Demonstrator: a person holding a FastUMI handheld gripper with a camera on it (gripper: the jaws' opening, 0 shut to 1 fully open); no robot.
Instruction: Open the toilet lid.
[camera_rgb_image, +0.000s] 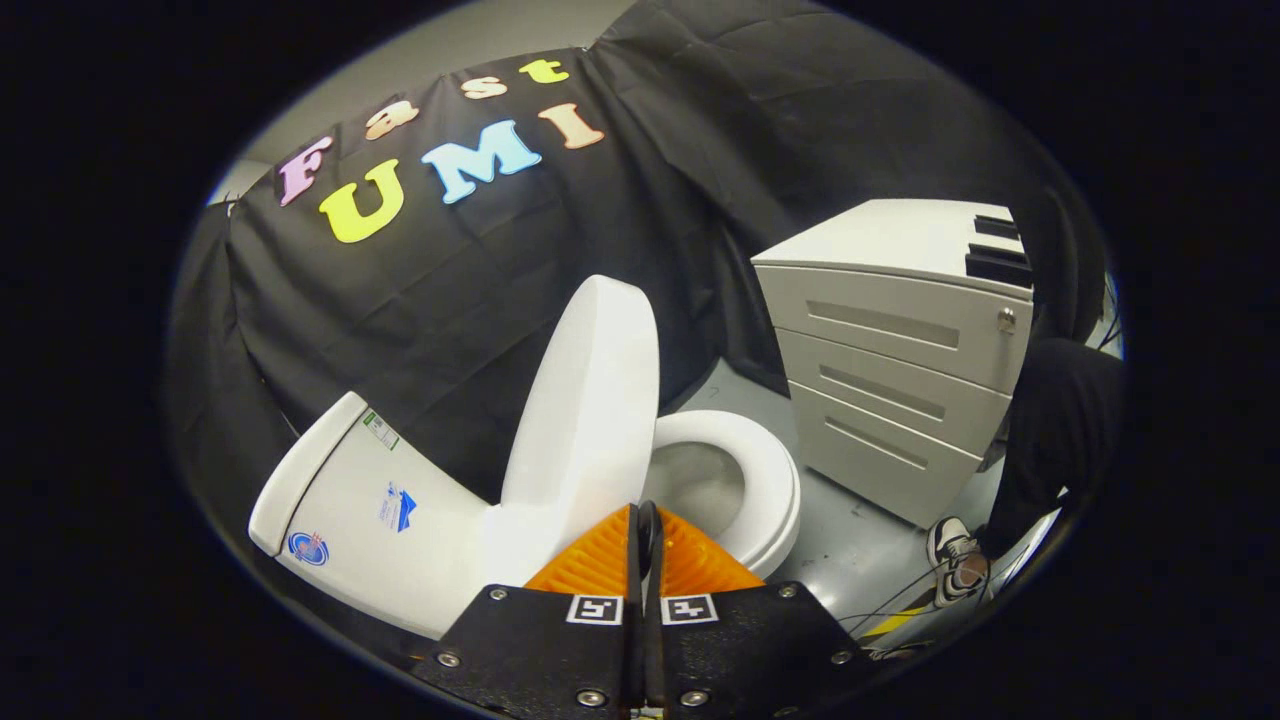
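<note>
Booth corner with black cloth walls and a grey floor

A black cloth wall (560, 260) hangs in loose folds across the back and wraps round to the right side, creased where the two stretches meet. Above it a strip of pale grey ceiling or upper wall (470, 40) shows. A white three-drawer pedestal cabinet (900, 370) stands against the cloth on the smooth grey floor (860, 550), its drawer fronts set with long recessed grips and a small round lock on the top drawer; two dark slots mark its top near one corner. Beside the cabinet stands a person's leg in dark trousers (1060, 430) and a black-and-white sneaker (955, 560). Thin cables (900, 605) and a yellow-and-black floor stripe (895, 622) lie close by the shoe. The light is even and soft.
</note>
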